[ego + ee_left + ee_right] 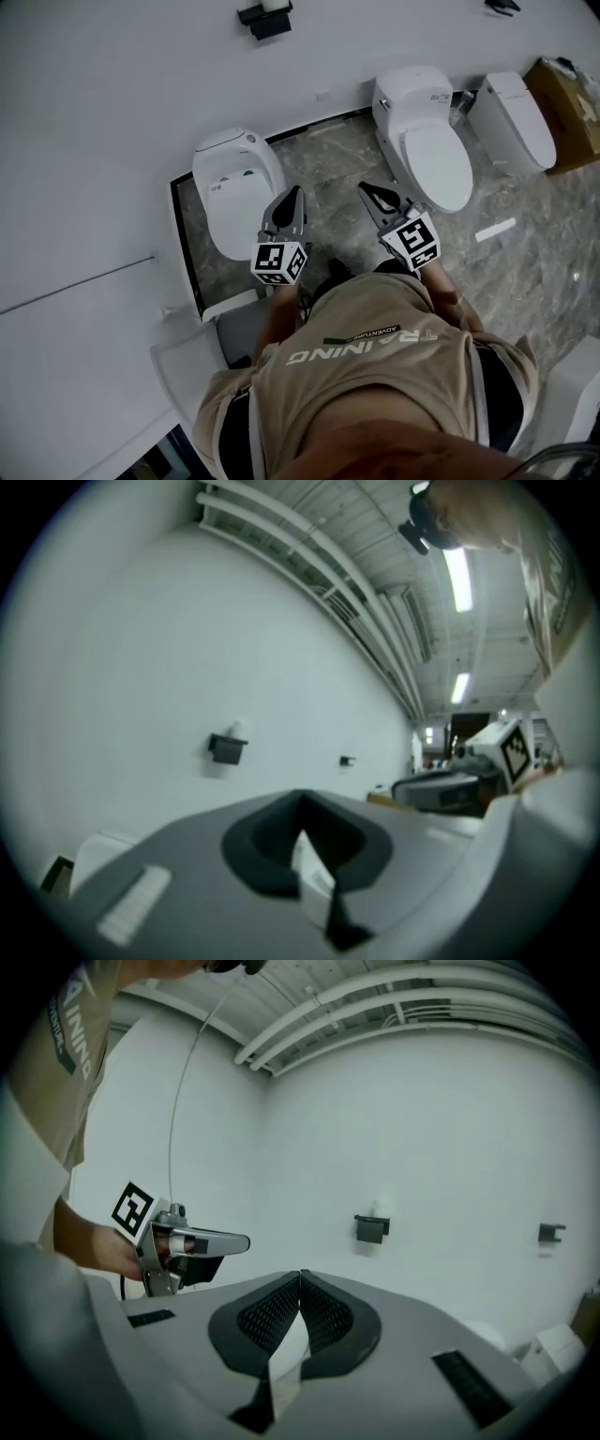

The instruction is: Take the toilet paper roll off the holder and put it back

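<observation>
Left toilet (pixel 234 183): white, lid down, standing against the white wall (pixel 112 112) on the grey marble floor (pixel 328 159).
Holder (pixel 265 21): a small black bracket fixed to the wall, far up the head view. Both tool cameras see it straight ahead ( (pixel 226 749), (pixel 371 1228)).
Toilet paper roll (pixel 275 5): white and resting on the holder. It shows as a pale blur just above the bracket in the left gripper view (pixel 236 729) and the right gripper view (pixel 380 1206), well apart from both tools.
Left tool (pixel 298 191): held out over the floor beside the left toilet, pointing towards the wall. Its jaws are together at the tips with nothing clamped (pixel 300 799). The right gripper view also catches it from the side (pixel 239 1241).
Right tool (pixel 364 187): near the left one and roughly level with it, also aimed at the wall. Its jaws are closed tip to tip and empty (pixel 300 1275).
Middle toilet (pixel 427 141): white with its lid shut, to the right of the right tool.
Right toilet (pixel 511 117): white, next along the wall.
Cardboard box (pixel 567 112): brown, at the far right edge, just beside the right toilet.
</observation>
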Demonstrator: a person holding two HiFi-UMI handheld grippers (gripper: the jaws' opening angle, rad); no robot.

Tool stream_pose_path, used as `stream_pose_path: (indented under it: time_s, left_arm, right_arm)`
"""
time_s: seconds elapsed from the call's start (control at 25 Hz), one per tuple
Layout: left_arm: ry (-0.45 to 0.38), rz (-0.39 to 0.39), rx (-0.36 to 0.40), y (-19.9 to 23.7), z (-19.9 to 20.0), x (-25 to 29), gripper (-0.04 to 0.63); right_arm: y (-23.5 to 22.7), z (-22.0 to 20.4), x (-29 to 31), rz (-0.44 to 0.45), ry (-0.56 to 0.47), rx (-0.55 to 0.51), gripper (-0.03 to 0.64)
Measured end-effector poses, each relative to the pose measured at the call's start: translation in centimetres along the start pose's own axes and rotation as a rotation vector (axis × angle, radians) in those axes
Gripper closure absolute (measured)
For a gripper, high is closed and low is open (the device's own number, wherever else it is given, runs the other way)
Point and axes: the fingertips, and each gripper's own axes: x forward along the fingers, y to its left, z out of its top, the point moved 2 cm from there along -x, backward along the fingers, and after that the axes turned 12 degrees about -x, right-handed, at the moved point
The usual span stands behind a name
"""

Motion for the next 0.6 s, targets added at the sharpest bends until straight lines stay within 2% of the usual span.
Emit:
stream_pose_path:
  time_s: [0.12, 0.2, 0.32, 0.44, 0.6]
  left_arm:
    - [0.022, 0.030, -0.026, 3.2, -0.1, 2.4, 0.597]
    - [0.038, 0.036, -0.023, 4.8, 0.3, 3.5, 0.595]
    - [0.063, 0.043, -0.010, 6.5, 0.8, 5.0, 0.597]
    - [0.066, 0.081, -0.030, 8.6, 0.7, 6.1, 0.596]
    - [0.068, 0.116, -0.026, 10.0, 1.8, 8.7, 0.596]
  right_arm:
    - [-0.4, -0.8, 2.5, -0.004, 0.016, 0.143, 0.603]
    - [-0.4, -1.0, 4.2, 0.013, 0.027, 0.188, 0.603]
    - [-1.3, -0.8, 7.2, 0.037, 0.047, 0.174, 0.603]
    - [-2.4, -0.7, 10.2, 0.076, 0.036, 0.145, 0.603]
    - [-5.8, -1.2, 13.0, 0.093, 0.001, 0.181, 0.603]
